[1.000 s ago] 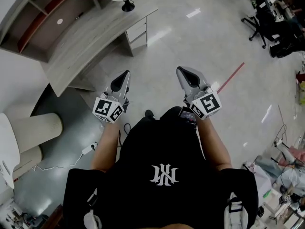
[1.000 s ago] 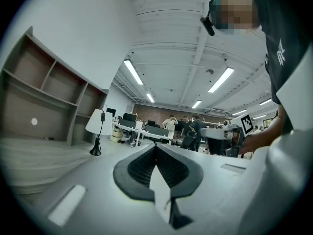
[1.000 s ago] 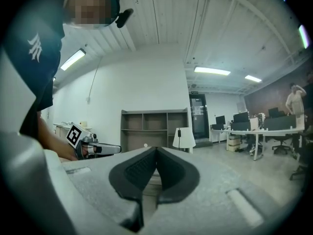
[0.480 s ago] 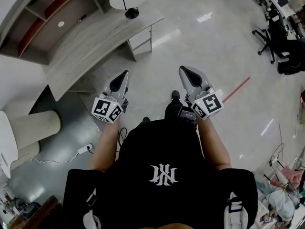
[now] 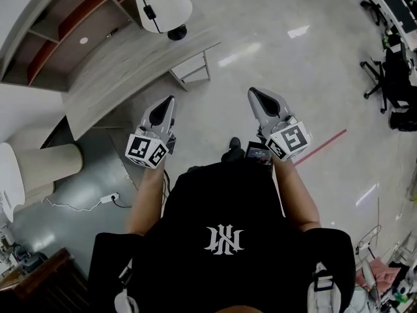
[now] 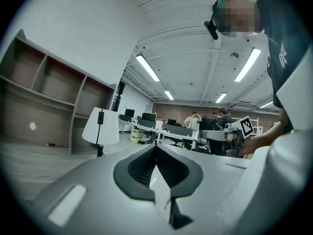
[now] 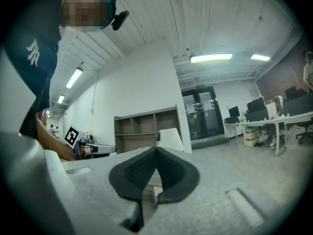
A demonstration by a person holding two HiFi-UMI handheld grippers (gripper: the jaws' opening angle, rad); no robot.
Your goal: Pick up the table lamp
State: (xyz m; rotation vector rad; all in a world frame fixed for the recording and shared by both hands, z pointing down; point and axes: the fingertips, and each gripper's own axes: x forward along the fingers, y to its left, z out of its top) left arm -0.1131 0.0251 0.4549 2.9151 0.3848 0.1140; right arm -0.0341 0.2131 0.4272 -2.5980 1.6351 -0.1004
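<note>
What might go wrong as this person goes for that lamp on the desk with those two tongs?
1. The left gripper and right gripper are both shut. Unless they open first, they would probably bump the table lamp rather than grasp it.
2. The lamp has a wide shade over a small base near the end of the desk, so a nudge could tip it off.
3. Its cord runs across the shade and might snag.

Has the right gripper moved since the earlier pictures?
Yes. The right gripper has moved forward, toward the desk: the red floor line now lies beside its marker cube, not its jaws.
</note>
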